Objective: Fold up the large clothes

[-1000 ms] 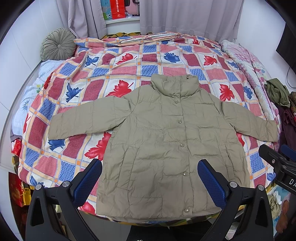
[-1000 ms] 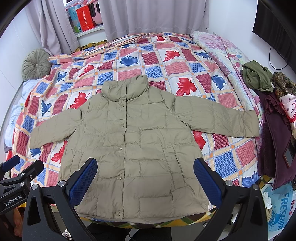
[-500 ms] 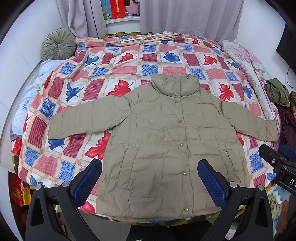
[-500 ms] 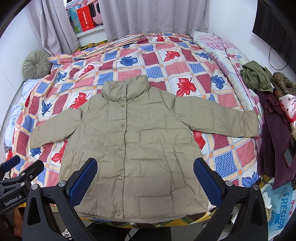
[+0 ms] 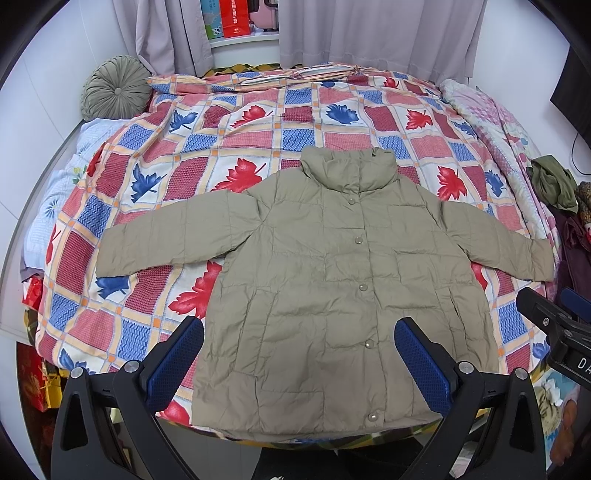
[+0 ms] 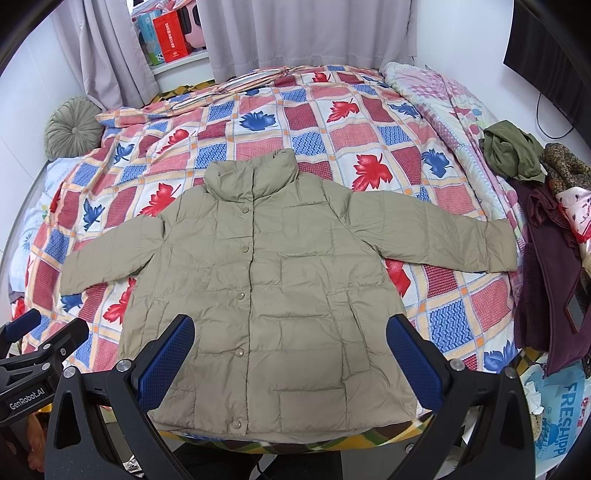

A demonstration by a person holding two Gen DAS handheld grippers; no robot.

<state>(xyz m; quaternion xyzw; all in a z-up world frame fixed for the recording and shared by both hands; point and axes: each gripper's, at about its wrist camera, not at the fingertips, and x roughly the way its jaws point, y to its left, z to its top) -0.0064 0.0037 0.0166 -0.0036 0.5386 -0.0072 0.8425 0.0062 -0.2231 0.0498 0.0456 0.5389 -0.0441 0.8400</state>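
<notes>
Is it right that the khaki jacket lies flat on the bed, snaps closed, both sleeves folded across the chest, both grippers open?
Not quite: both sleeves are spread out to the sides of the khaki jacket, unfolded, as the left wrist view shows. The rest holds: the left gripper and right gripper are open.

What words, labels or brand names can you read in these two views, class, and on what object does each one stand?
"GenRobot.AI": on the left tool's black body, seen in the right wrist view.
"FRESHIPP", cut off: on the blue and white bag at the bed's corner.
"D", cut off: on the right tool's body, seen in the left wrist view.
Red box on the windowsill: white print, too small to read.
</notes>
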